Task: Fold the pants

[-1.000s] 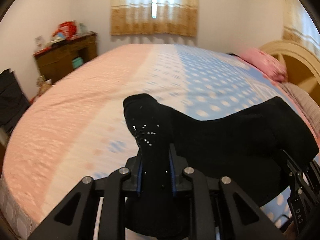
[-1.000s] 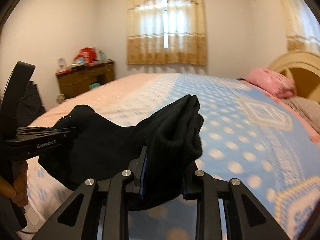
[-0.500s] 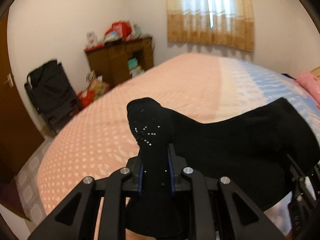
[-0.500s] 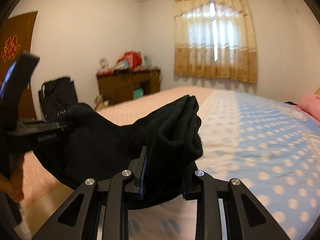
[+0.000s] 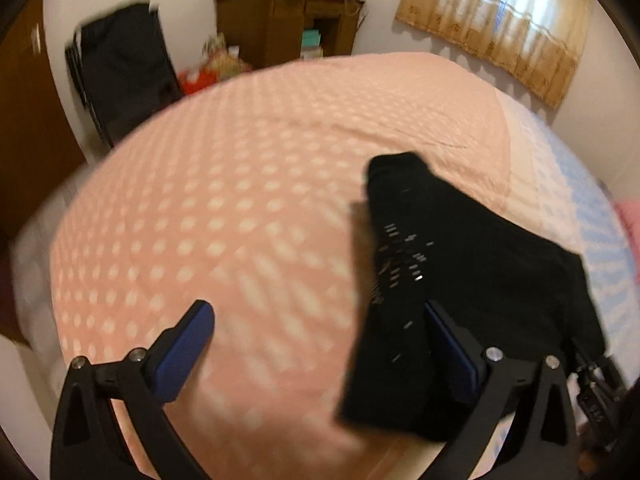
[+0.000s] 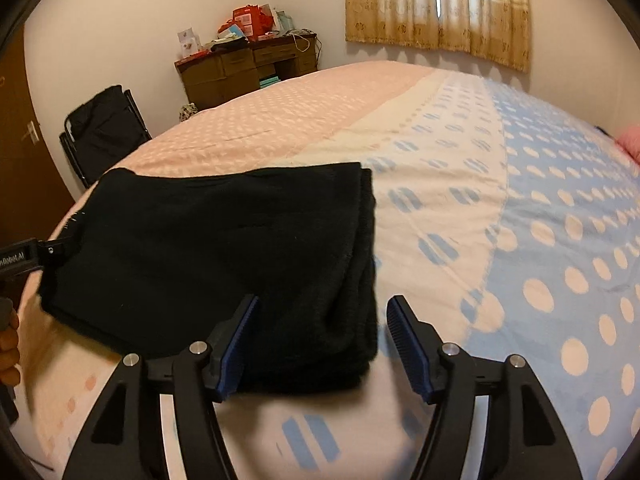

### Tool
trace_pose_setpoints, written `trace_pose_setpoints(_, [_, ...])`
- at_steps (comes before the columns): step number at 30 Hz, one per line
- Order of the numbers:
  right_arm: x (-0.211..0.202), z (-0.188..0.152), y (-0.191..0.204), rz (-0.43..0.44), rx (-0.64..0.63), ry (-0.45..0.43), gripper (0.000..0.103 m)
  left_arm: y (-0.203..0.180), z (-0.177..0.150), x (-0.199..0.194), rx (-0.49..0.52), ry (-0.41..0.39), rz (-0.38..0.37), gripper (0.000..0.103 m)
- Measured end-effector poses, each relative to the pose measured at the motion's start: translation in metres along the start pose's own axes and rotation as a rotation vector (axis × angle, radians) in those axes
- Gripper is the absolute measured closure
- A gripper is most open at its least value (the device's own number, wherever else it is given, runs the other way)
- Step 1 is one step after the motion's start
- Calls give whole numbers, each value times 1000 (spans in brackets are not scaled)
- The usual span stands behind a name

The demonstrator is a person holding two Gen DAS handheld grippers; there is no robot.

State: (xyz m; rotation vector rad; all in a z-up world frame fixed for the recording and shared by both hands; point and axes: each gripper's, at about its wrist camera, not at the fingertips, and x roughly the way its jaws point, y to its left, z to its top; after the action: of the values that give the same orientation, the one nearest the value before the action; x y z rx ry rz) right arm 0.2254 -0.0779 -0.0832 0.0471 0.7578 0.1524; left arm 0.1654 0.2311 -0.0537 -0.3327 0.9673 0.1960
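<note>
In the left wrist view the left gripper [image 5: 320, 340] has its jaws opening and standing wide apart; the black pants [image 5: 460, 280] lie on the pink part of the bed [image 5: 240, 180], toward its right side, and one folded end rests against the inner face of the right finger while the left finger is well apart from the cloth, so nothing is clamped; this picture is blurred. At the lower right edge a part of the right gripper [image 5: 596, 396] shows beside the cloth; its state I cannot tell from here.

In the right wrist view the right gripper [image 6: 322, 344] also has its jaws opening; the folded pants [image 6: 220, 256] lie flat near the near edge of the bed [image 6: 540, 220], where pink meets the pale middle band; their right edge lies between the fingers, just beside the left pad, apart from the right one. At the left edge the left gripper [image 6: 24, 258] is beside the cloth, with a hand [image 6: 8, 344] below it.
</note>
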Motion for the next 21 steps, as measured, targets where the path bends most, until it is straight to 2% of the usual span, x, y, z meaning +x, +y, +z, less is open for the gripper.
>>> trace_pose_setpoints(2, [-19,-4,-10,31,84,-43,36,20,-2,-10,-82,27,-80,0])
trace_pose_setpoints(3, [-28,-4,-13,20,123,-68,36,24,-10,-18,-118,18,-83,0])
trace_pose_setpoints(5, [-57,-10,-17,-70,219,-138,36,34,-25,-34,-177,-29,-37,0])
trace_pose_setpoints(6, [-65,-12,-15,-77,234,-152,36,34,-32,-42,-170,-64,-13,1])
trace_pose_setpoints(9, [-94,-21,5,-32,238,-181,36,17,-52,-58,-47,-141,93,1])
trace_pose_setpoints(13, [-126,-38,38,-33,204,-219,36,-14,-71,-79,145,-234,207,1])
trace_pose_setpoints(14, [-136,-44,46,-43,189,-243,36,-25,-79,-89,181,-270,216,1])
trace_pose_setpoints(16, [-158,-56,62,-83,157,-318,36,-29,-73,-95,209,-302,205,0])
trace_pose_setpoints(21, [-197,-69,74,-147,127,-460,36,-34,-69,-119,200,-353,166,0])
